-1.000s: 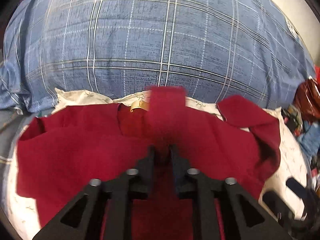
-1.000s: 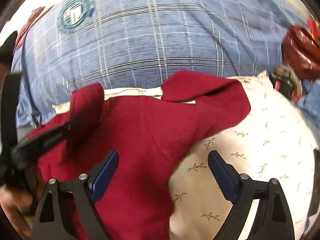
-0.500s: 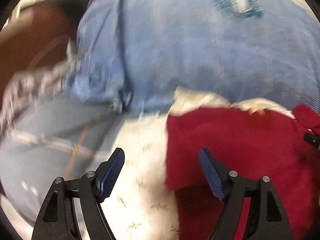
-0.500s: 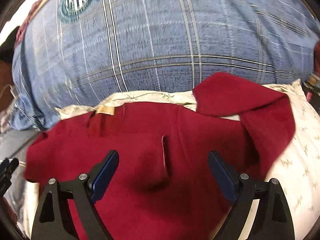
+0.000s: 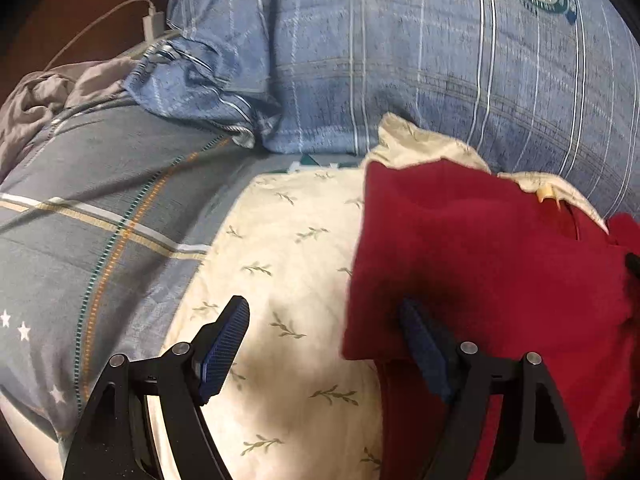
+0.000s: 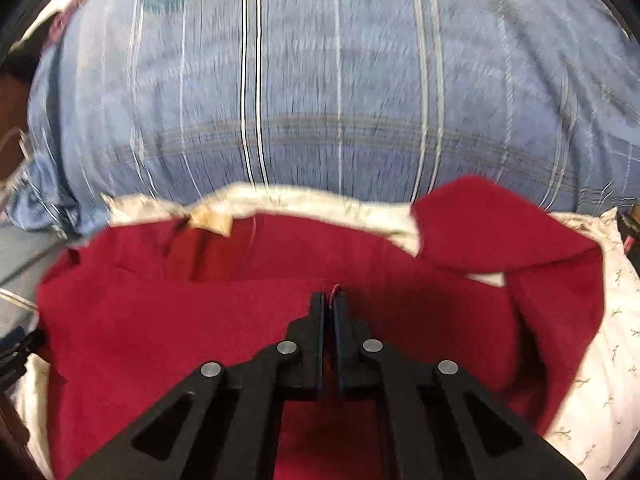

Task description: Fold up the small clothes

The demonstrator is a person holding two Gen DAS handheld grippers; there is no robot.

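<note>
Red fleece of the small garment [image 6: 168, 328] ran off the frame's bottom, blurred, on a cream leaf-print sheet [image 5: 288, 248] before a blue plaid pillow [image 5: 400, 60]. Right gripper [image 6: 329, 308] fingers pinched a fold; left gripper [image 5: 324, 344] fingers stood apart.

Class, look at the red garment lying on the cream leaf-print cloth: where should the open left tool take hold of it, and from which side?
Probably the free side edge of the red garment, where it ends on the cream leaf-print cloth. Bring the left tool in from the bare cloth side: that border is exposed, while the right tool is already shut on a pinch mid-garment.
</note>
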